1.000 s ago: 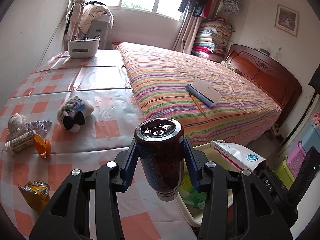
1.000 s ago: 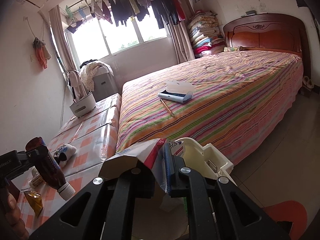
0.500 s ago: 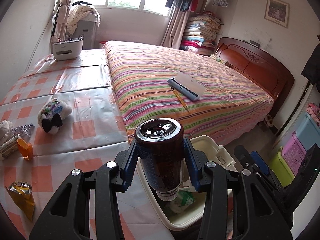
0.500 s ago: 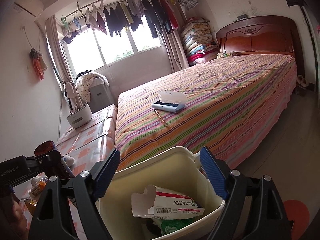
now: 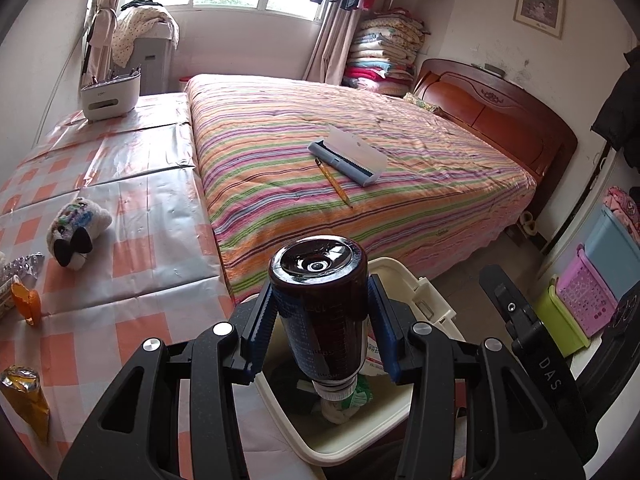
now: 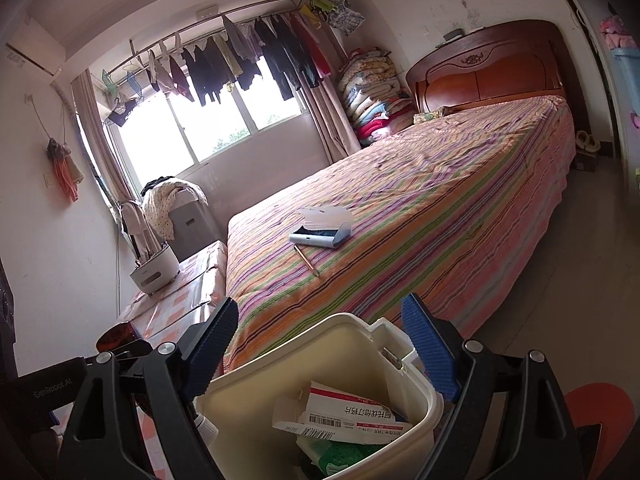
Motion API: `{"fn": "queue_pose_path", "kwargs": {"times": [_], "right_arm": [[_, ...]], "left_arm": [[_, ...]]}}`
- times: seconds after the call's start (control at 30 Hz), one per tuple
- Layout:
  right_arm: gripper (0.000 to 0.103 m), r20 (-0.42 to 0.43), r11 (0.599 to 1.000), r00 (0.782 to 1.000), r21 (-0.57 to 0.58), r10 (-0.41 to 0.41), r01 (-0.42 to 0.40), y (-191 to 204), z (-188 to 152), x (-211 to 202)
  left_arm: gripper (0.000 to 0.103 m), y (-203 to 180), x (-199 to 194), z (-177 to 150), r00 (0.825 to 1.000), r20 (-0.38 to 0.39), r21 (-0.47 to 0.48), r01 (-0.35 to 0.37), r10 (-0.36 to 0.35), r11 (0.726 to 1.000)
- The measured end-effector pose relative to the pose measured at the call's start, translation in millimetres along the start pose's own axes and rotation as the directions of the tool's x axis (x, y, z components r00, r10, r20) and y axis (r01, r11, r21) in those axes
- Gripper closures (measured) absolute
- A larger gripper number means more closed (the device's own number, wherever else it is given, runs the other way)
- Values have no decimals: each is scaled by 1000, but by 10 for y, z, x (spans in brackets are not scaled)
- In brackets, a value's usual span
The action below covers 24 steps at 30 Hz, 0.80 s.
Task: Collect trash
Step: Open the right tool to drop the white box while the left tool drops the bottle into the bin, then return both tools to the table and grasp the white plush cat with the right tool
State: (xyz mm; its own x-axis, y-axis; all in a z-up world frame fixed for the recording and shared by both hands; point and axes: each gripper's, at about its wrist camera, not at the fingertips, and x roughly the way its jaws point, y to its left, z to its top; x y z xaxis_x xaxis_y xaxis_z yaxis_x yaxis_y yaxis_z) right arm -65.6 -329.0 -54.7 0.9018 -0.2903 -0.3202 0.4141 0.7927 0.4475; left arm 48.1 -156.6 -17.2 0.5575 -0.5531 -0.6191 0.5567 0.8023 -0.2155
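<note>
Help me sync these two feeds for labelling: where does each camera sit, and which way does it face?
Left wrist: rides the left claw, looking along its black arms, shut on the dark brown plastic bottle, held cap down above the cream plastic bin, toward the striped bed.
Right wrist: rides the right claw, open above the same bin, where a red-and-white cardboard box lies; the left claw shows at its left edge.
Shared: bin, bed, grey pencil case, window.
</note>
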Motion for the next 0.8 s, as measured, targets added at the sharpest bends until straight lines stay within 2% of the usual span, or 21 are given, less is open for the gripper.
{"fn": "queue_pose_path", "kwargs": {"times": [0.23,0.33,0.37,0.4,0.47,0.57,0.8], "right_arm": [[20,2,1000,1000,7,4,-4,-3,2,-5],[20,-5,1000,1000,8,5,-5,2,9,8],[19,-5,1000,1000,8,5,-5,6,9,9],[20,-5,1000,1000,7,5,-5,7,9,11],[20,-5,1000,1000,5,5,-5,12,8,12],[19,-7,1000,1000,-2,6,-7,24,4,23],[19,-18,1000,1000,-26,13,-14,108,-29,60]], "left_arm": [[59,-48,107,-46,999,-33,14,7,-7,1000],[44,-54,85,-46,1000,-15,17,-1,2,1000],[33,-54,71,-43,1000,-5,18,-6,6,1000],[26,-48,51,-40,1000,9,19,-14,13,1000],[25,-34,15,-44,999,32,26,-37,36,999],[15,25,-12,-34,998,33,35,-60,59,998],[15,349,-77,-19,993,32,-2,-116,116,993]]}}
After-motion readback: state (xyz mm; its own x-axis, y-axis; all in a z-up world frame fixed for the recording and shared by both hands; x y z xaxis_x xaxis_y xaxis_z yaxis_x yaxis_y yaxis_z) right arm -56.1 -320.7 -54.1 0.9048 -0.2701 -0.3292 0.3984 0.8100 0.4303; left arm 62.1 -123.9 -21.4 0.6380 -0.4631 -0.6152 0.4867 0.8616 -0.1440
